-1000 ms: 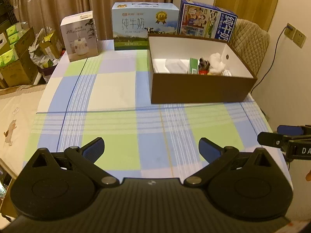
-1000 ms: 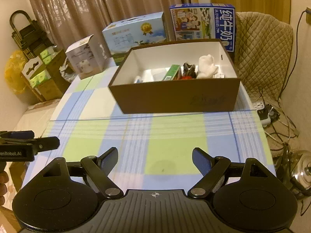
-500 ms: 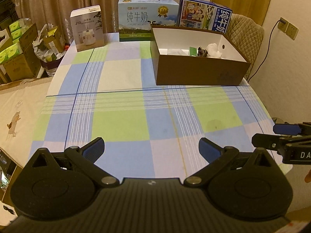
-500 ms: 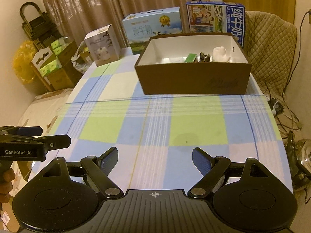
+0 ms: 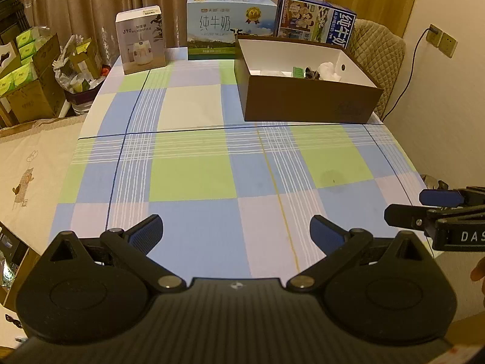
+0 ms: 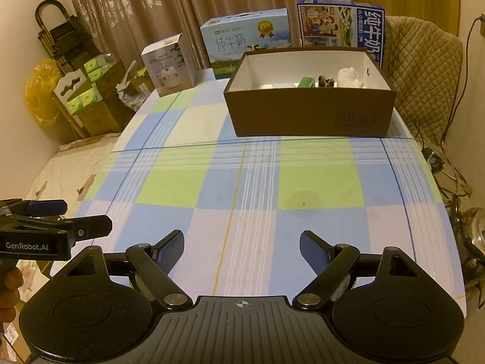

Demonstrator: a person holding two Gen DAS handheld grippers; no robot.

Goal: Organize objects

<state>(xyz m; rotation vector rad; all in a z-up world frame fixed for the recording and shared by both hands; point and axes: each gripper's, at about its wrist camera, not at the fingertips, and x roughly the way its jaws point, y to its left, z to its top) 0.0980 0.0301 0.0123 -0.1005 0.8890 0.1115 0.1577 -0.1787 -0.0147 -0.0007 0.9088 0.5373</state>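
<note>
Both grippers, the left gripper (image 5: 236, 230) and right gripper (image 6: 242, 247), had pulled back from the brown box (image 6: 312, 118), jaws wide and empty; the sorted objects (image 6: 327, 81) lay inside it, suggesting the tidying was nearly finished.

**Both handheld grippers, jaws spread and empty**

The left gripper (image 5: 236, 227) pointed obliquely downward, its blue-padded fingers (image 5: 148, 230) wide apart with nothing between them. The right gripper (image 6: 241, 250) was angled likewise, jaws equally spread and empty. The two sat side by side. A hand (image 6: 9, 291) gripped the left handle.
</note>
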